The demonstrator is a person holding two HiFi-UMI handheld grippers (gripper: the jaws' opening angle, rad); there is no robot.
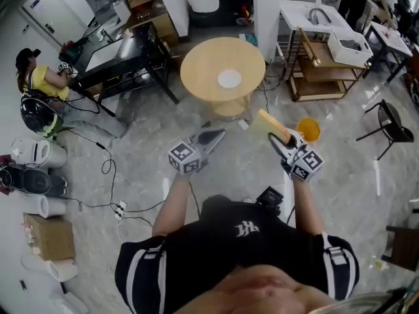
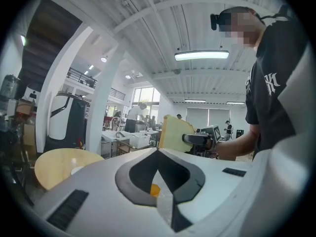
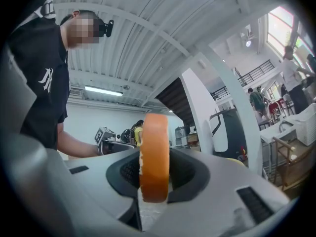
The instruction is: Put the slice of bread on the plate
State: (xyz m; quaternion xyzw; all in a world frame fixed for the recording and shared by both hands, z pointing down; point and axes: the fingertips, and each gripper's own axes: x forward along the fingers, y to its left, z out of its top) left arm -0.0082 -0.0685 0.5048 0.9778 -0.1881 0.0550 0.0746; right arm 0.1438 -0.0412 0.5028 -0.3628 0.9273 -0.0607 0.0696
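right claw point(image 1: 277, 139): clamped on slice of bread point(image 1: 268, 122), in the air, short of round surface point(image 1: 196, 70) | plate point(image 1: 229, 78): white, mid-surface | left claw point(image 1: 216, 135): closed, holding nothing | floor: orange container point(image 1: 308, 129) just beside bread | right gripper view: crust edge-on | left gripper view: bread's flat face

Standing here, I see open marble floor point(image 1: 236, 169) between the person's left claw point(image 1: 213, 136), the right claw point(image 1: 280, 140) and the round counter point(image 1: 203, 64). The slice of bread point(image 1: 268, 123) pinched in the right claw has clear air ahead of it. The counter top offers free room all around the plate point(image 1: 229, 78). An orange container point(image 1: 308, 129) sits on the floor just right of that claw. A wooden rack point(image 1: 321, 77) crowds the counter's right side and a dark counter point(image 1: 127, 54) its left, and a white pillar point(image 1: 267, 8) stands behind.
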